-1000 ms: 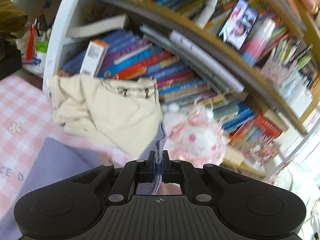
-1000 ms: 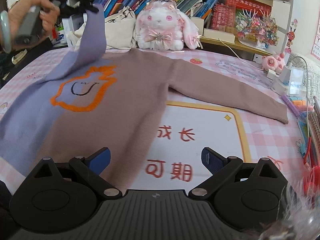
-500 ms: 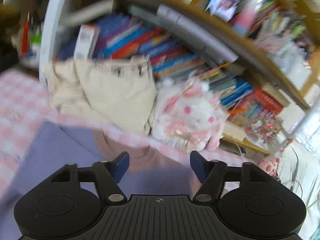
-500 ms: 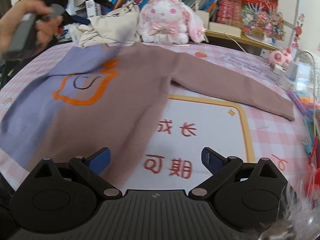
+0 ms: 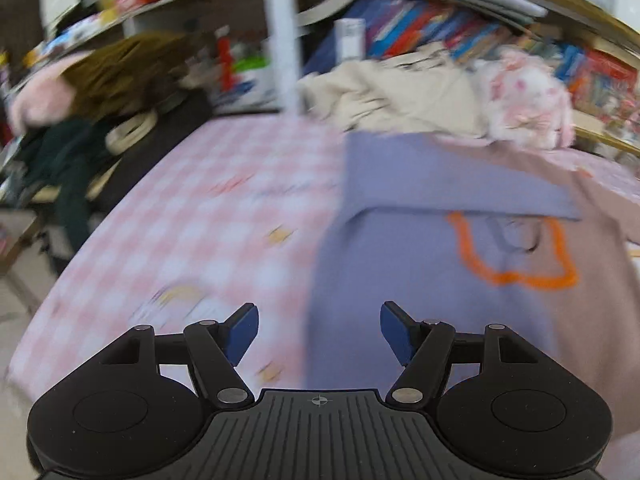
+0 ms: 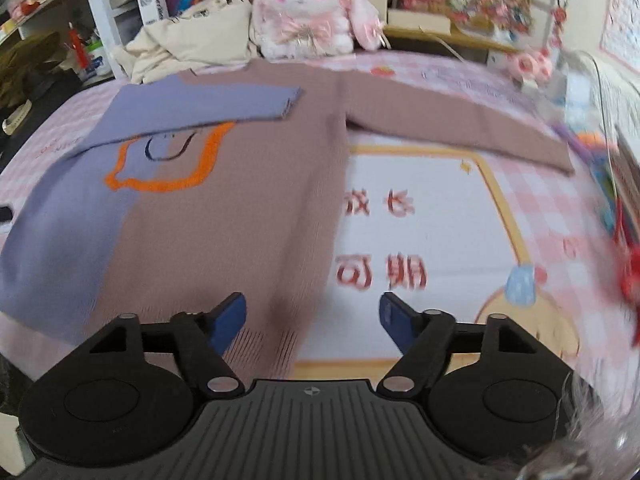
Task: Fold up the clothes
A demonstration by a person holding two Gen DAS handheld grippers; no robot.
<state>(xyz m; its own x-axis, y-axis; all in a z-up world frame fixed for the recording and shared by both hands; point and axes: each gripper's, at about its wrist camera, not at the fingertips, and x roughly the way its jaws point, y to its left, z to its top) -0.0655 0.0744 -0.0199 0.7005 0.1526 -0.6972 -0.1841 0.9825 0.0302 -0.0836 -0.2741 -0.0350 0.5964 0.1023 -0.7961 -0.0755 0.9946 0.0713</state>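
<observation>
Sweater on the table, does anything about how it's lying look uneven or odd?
Yes. The sweater is lopsided: its purple sleeve is folded across the chest, slanting over the orange outline, while the brown sleeve lies stretched out flat.

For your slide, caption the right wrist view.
Lilac sleeve folded across two-tone knitted sweater; brown sleeve still outstretched.

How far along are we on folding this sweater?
Early stage. Done: the purple sleeve lies folded across the sweater chest, above the orange outline. In hand: nothing; the left hand-held gripper is open and empty, and the right hand-held gripper is closing with nothing gripped. Left: the brown sleeve is spread out flat, and the body is unfolded.
</observation>
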